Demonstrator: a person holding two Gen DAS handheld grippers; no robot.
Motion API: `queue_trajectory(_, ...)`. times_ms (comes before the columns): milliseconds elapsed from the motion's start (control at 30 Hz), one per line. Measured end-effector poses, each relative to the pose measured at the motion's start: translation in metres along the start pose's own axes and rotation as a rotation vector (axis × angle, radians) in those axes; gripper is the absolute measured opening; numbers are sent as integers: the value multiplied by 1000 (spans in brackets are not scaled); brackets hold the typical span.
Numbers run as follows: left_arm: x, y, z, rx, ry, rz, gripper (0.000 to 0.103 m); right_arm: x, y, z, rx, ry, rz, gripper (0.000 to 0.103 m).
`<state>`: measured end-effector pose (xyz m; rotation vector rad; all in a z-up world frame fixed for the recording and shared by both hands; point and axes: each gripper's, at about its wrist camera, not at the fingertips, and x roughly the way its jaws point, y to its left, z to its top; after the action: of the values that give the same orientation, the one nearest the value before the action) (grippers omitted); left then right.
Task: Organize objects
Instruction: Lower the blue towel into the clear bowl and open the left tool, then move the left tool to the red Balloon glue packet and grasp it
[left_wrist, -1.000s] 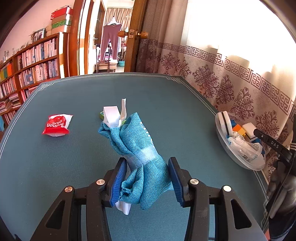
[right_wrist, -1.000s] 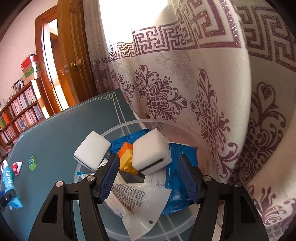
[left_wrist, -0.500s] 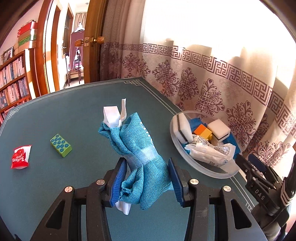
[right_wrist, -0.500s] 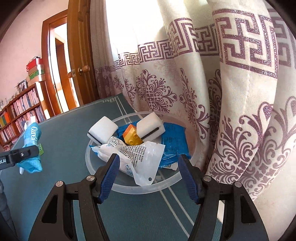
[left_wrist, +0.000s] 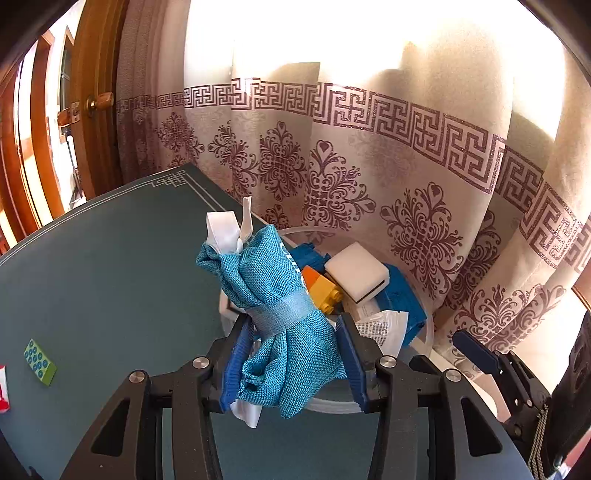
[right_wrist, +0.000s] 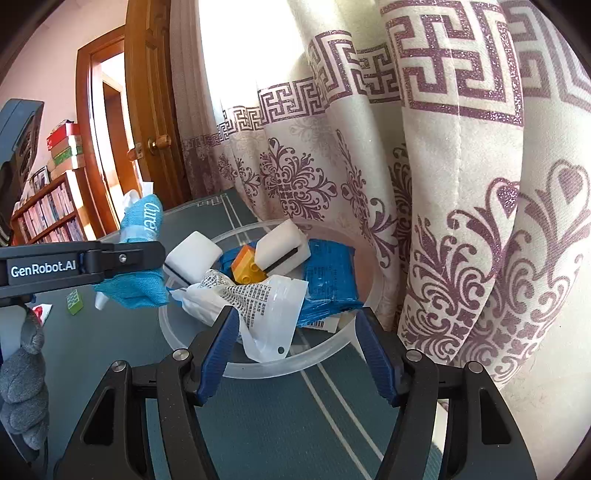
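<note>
My left gripper is shut on a rolled teal cloth bundle with a white tag, held above the near-left rim of a clear round tray. The bundle also shows in the right wrist view. The tray holds two white sponges, an orange brick, a blue packet and a white printed bag. My right gripper is open and empty just before the tray's near rim.
A green brick and a red packet lie on the green table at the left. A patterned curtain hangs right behind the tray. A wooden door and bookshelves stand beyond the table.
My left gripper has swung right with the cloth bundle, from over the open table to over the tray. My right gripper has drawn back from the tray and stays open.
</note>
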<state>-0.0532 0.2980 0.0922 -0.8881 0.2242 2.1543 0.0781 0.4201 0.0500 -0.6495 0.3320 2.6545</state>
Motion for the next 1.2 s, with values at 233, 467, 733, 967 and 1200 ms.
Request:
queue_trajectory(233, 33, -6, 16, 15, 32, -72, 51, 4, -4, 3, 11, 0, -15, 67)
queue_trajectory(467, 28, 19, 14, -61, -9, -34, 84, 6, -1, 3, 10, 3, -18, 67)
queue_trajectory(733, 6, 38, 4, -90, -43, 80, 93, 6, 11, 3, -11, 5, 3, 67)
queue_trajectory(967, -11, 52, -10, -121, -51, 160, 103, 0, 27, 1, -36, 16, 65, 68)
queue_trajectory(1200, -28, 71, -26, -169, -49, 200, 103, -6, 43, -5, -59, 35, 113, 71)
